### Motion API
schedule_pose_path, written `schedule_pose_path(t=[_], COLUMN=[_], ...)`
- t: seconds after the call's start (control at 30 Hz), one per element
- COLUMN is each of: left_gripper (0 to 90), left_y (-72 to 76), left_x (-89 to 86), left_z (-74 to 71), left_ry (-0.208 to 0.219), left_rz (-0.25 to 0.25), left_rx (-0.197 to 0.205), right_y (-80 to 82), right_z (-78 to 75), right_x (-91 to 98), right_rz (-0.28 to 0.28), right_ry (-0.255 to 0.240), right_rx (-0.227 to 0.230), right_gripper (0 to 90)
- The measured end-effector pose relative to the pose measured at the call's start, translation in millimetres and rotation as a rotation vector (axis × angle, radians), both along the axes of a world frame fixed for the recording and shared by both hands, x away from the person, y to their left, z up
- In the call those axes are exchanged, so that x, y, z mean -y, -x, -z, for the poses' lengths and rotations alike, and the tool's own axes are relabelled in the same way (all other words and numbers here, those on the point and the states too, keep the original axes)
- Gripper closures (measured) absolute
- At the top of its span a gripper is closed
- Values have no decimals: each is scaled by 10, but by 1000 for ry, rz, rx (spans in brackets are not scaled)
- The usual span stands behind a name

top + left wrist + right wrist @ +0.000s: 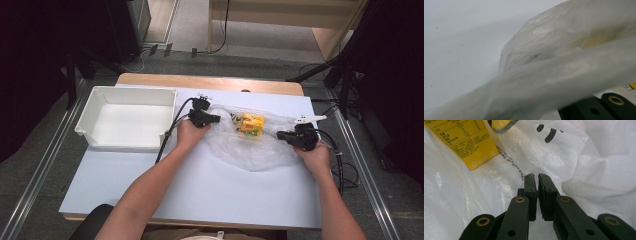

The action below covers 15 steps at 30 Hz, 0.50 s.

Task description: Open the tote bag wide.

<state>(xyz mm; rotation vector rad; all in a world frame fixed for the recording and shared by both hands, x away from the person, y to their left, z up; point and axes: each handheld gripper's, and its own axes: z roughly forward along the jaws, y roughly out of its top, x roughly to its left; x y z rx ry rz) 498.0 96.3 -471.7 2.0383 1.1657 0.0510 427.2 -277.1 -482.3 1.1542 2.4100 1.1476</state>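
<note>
You have a clear plastic bag [250, 145] stretched between your two grippers, and the yellow carton [251, 125] lies inside it, roughly midway between the two sets of fingers. Your left gripper [210, 119] is closed down tight with the bag's film bunched across its fingers — in the left gripper view the plastic drapes right over them, so the pinch looks like a thick gather. Your right gripper [537, 176] has its jaws nearly together with only a sliver of gap; whether film is actually caught between the pads, you cannot tell from here. That is the main risk: if the right side holds little or nothing, any lift or pull lets that edge slip and the carton slides out toward those fingers. Pulling the hands apart hard could also stretch or tear the thin film at the left pinch. The white bin [167, 100] sits just beyond your left fingers — swing the bag that way carelessly and the carton may catch its rim.
</note>
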Motion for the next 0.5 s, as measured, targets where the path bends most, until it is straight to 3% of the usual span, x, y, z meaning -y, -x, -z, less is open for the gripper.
schedule_pose_path(t=[0.1,0.23,0.5], left_gripper=[900,900,900], left_y=[4,25,11], left_x=[5,42,-8], left_z=[1,-18,-15], left_ry=[-8,-60,-61], left_rz=[-6,-21,-52], left_rx=[12,48,53], right_y=[3,15,120], right_z=[12,24,27], right_x=[9,48,224], right_rz=[2,10,65], right_ry=[11,11,29], right_rx=[-1,-5,3], right_gripper=[864,864,882])
